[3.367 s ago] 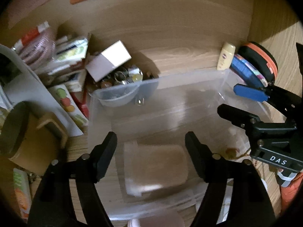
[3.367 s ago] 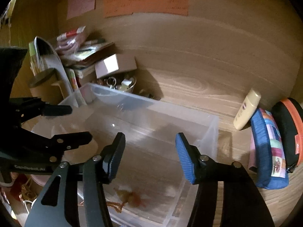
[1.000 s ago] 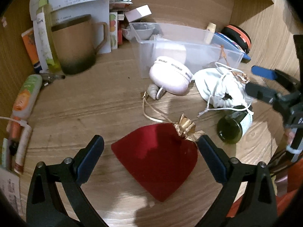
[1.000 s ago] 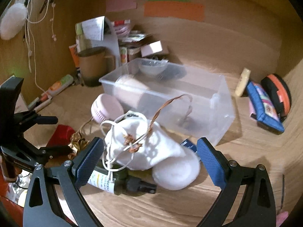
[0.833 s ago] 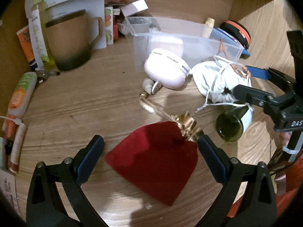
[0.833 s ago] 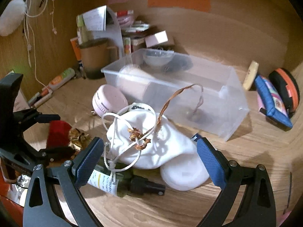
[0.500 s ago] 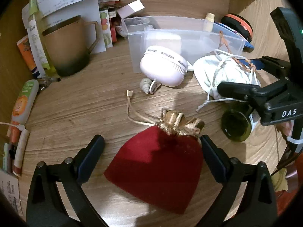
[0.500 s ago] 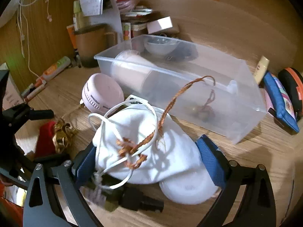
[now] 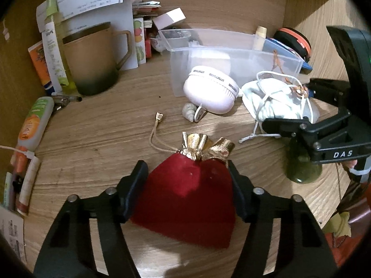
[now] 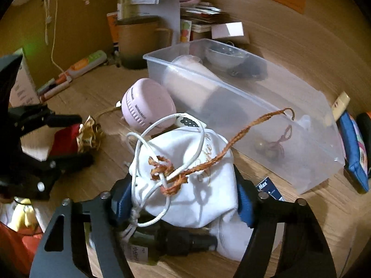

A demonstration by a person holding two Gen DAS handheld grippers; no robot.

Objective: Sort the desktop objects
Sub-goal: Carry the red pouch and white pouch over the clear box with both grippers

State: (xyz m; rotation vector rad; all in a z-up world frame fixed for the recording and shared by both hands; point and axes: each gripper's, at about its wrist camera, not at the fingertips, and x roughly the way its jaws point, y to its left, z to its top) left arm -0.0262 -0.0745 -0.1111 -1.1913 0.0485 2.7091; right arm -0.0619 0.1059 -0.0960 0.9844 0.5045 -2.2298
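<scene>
- Between the black fingers of the left gripper point(image 9: 186, 185) sits the red pouch point(image 9: 192, 201) with its gold top. The jaws have just been closing on it, and both pads now press its sides. It lies on the wooden desk point(image 9: 97, 134), near us.
- To the right, the right gripper point(image 10: 178, 185) has the white drawstring bag point(image 10: 199, 180) between its blue pads. Its jaws have just been closing too, and they squeeze the bag. A brown braided cord point(image 10: 231, 143) sticks up from the bag toward the far right.
- Under the white bag lies a dark green bottle point(image 10: 167, 241). A round pink case point(image 10: 148, 104) sits just beyond it.
- Farther away stands the clear plastic bin point(image 10: 301, 162). It already holds a pale roll, a small bowl and a few tiny bits.
- Far left, a brown mug point(image 9: 92, 58) stands by some papers and tubes.
- I think the sorting is partly done. Both bags are grabbed but not yet lifted, and the bottle, the pink case and a small shell point(image 9: 189, 113) are still out on the desk.
</scene>
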